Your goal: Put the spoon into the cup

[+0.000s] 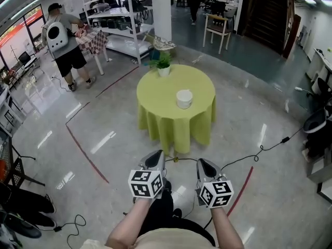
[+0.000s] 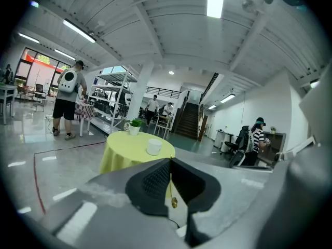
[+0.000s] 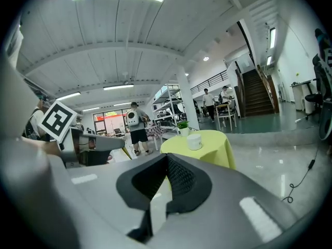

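Head view: cup (image 1: 184,98) on the green tabletop (image 1: 155,87) at 12 o'clock, well ahead of both tongs. Left tongs (image 1: 157,155) closed on the thin gold spoon (image 2: 174,202), its bowl hanging low. Right tongs (image 1: 202,163) pressed together, empty. We judge the left carries.

A gold spoon (image 2: 174,202), white cup (image 1: 184,98), yellow-green tablecloth (image 1: 155,100), green plant (image 1: 164,61), and grey floor (image 1: 259,113) with dark red lines (image 1: 85,152).
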`<state>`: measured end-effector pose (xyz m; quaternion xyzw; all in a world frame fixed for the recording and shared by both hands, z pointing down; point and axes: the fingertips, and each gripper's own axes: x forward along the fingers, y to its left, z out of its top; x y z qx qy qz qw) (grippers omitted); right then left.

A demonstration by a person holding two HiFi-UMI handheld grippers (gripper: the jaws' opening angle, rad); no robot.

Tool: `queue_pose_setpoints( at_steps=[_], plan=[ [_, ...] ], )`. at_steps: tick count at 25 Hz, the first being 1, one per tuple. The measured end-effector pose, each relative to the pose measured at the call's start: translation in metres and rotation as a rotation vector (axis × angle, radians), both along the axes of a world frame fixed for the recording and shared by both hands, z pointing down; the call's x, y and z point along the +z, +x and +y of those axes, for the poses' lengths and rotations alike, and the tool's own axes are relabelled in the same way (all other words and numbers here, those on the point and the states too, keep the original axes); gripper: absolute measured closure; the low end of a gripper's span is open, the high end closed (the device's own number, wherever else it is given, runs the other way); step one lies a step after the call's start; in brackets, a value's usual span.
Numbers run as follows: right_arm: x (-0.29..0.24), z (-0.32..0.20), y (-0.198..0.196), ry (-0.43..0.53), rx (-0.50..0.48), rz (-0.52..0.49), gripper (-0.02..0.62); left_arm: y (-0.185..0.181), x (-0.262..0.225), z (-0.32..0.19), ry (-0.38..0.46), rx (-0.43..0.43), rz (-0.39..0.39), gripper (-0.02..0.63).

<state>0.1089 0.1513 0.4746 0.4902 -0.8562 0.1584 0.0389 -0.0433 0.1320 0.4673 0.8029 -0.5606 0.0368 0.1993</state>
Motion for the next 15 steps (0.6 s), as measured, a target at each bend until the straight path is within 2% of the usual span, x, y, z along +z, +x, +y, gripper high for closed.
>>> queue_pose_setpoints(
  at_steps=[15],
  plan=[
    [0.016,-0.074,0.002,-0.037,0.028,0.008,0.595,0.001,0.019,-0.084,-0.036,0.023,0.026,0.6]
  ],
)
